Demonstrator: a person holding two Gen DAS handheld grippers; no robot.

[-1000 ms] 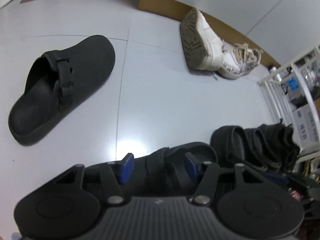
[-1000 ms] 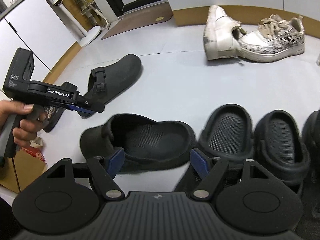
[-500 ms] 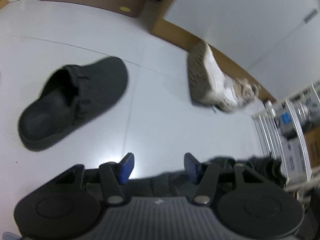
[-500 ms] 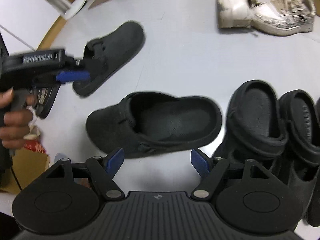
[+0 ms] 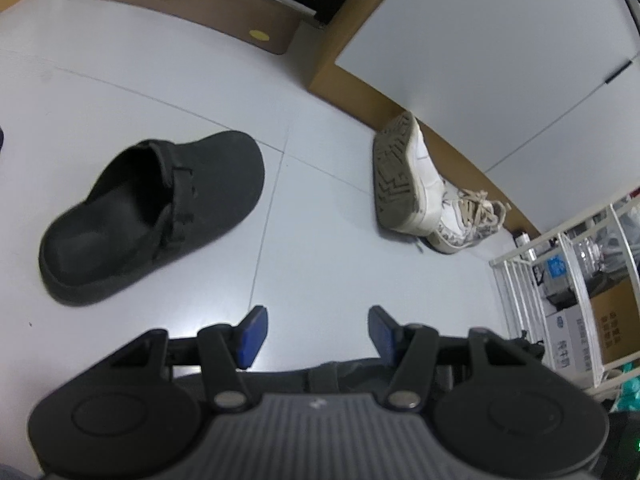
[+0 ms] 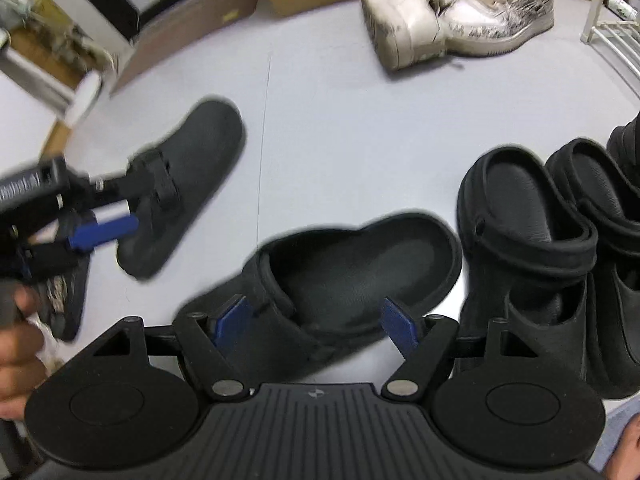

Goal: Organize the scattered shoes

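White floor: left gripper [image 5: 316, 330] has swung, jaws apart and empty, toward the stray buckled clog [image 5: 156, 216]; right gripper [image 6: 316, 324], unclenched, straddles the black clog [image 6: 340, 276] ungrasped.

A pale grey tiled floor [image 5: 328, 208] with thin grout lines fills both views and carries a soft glare at its near edge in the left wrist view. In that view a brown mat [image 5: 208, 4] with a yellow dot lies at 11 o'clock, and white wall panels [image 5: 480, 40] above a tan baseboard [image 5: 360, 88] run from 12 to 2 o'clock. A white wire rack [image 5: 532, 288] holding cardboard boxes stands at 3 to 4 o'clock.
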